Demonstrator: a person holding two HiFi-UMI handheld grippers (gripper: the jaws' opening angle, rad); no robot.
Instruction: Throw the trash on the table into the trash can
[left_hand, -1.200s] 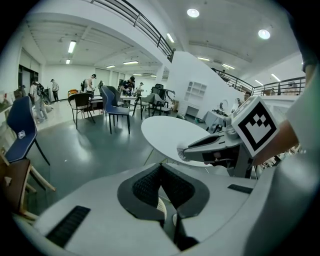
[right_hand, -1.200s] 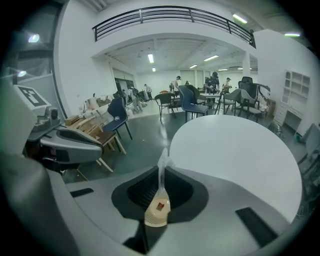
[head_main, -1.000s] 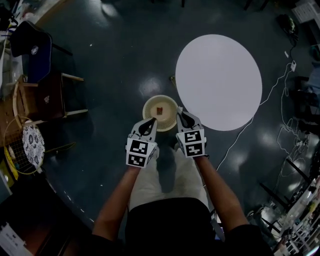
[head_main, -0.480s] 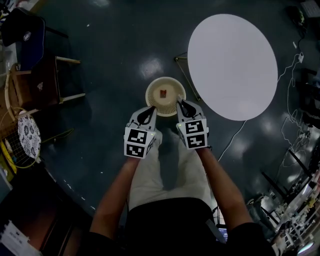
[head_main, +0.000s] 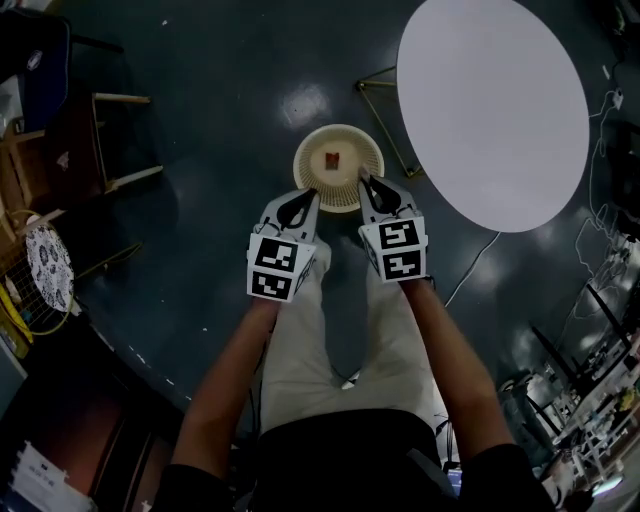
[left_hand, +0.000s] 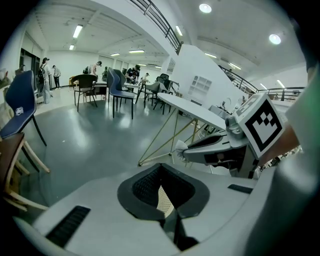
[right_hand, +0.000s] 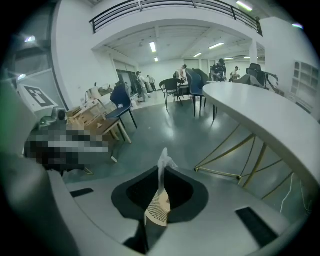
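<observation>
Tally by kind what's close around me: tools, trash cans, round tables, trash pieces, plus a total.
Tools: 2 (left tool, right tool)
Cream mesh trash can: 1
White round table: 1
Trash pieces: 2 (reddish scrap in can, pale wisp in right tool)
Total: 6

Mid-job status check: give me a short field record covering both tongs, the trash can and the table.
left tongs: shut, nothing between them
right tongs: shut on a thin white scrap that sticks up past the tips
trash can: cream, perforated, on the floor; both tips sit at its near rim in the head view
inside can: one small red-brown piece
table: round, white, to the right of the can
likely next: open the right tongs over the can to drop the scrap
</observation>
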